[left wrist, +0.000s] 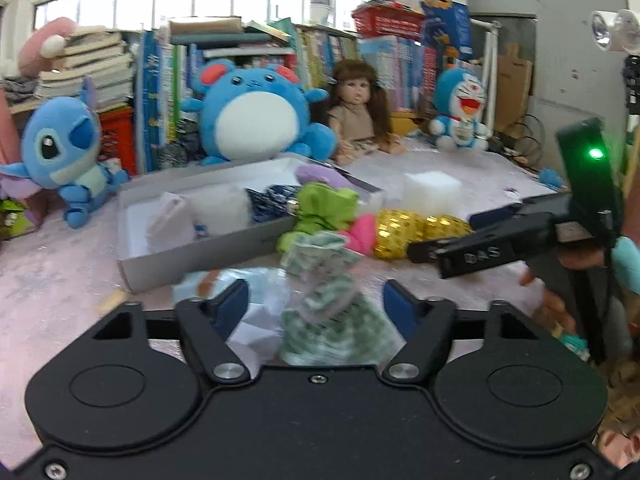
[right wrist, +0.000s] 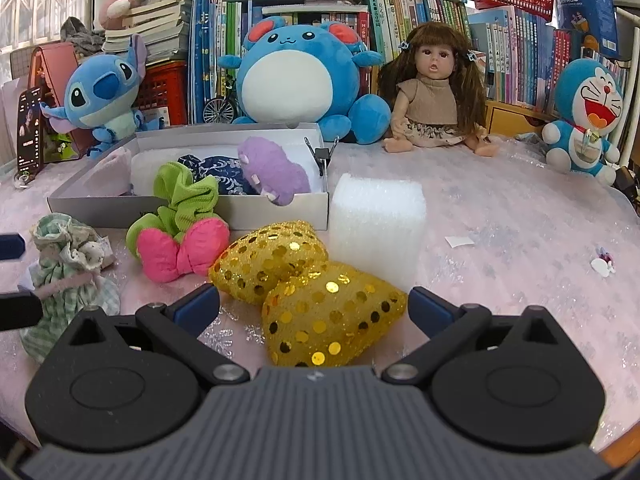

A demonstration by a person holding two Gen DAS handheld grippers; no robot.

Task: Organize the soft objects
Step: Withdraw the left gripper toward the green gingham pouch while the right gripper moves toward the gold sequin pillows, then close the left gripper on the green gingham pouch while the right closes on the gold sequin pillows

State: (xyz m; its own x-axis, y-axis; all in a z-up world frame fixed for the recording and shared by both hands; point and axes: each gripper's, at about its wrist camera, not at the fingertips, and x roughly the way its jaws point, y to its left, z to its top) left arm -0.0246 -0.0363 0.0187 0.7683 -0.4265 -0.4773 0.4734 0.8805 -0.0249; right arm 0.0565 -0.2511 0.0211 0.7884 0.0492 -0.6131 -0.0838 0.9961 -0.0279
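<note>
A green checked drawstring pouch (left wrist: 332, 312) lies between the open fingers of my left gripper (left wrist: 316, 304); it also shows at the left of the right wrist view (right wrist: 68, 276). My right gripper (right wrist: 314, 306) is open around the near half of a gold sequin bow (right wrist: 320, 304); it shows from the side in the left wrist view (left wrist: 416, 252), beside that bow (left wrist: 416, 228). A pink bow (right wrist: 180, 252) and a green scrunchie (right wrist: 184, 200) lie before a grey cardboard box (right wrist: 300, 208) that holds a purple plush piece (right wrist: 276, 172), dark patterned cloth (right wrist: 220, 172) and white fluff.
A white foam block (right wrist: 376, 220) stands right of the box. A Stitch plush (right wrist: 104, 92), a round blue plush (right wrist: 296, 76), a doll (right wrist: 432, 96) and a Doraemon plush (right wrist: 584, 120) sit along the back before bookshelves. A phone (right wrist: 30, 132) stands at far left.
</note>
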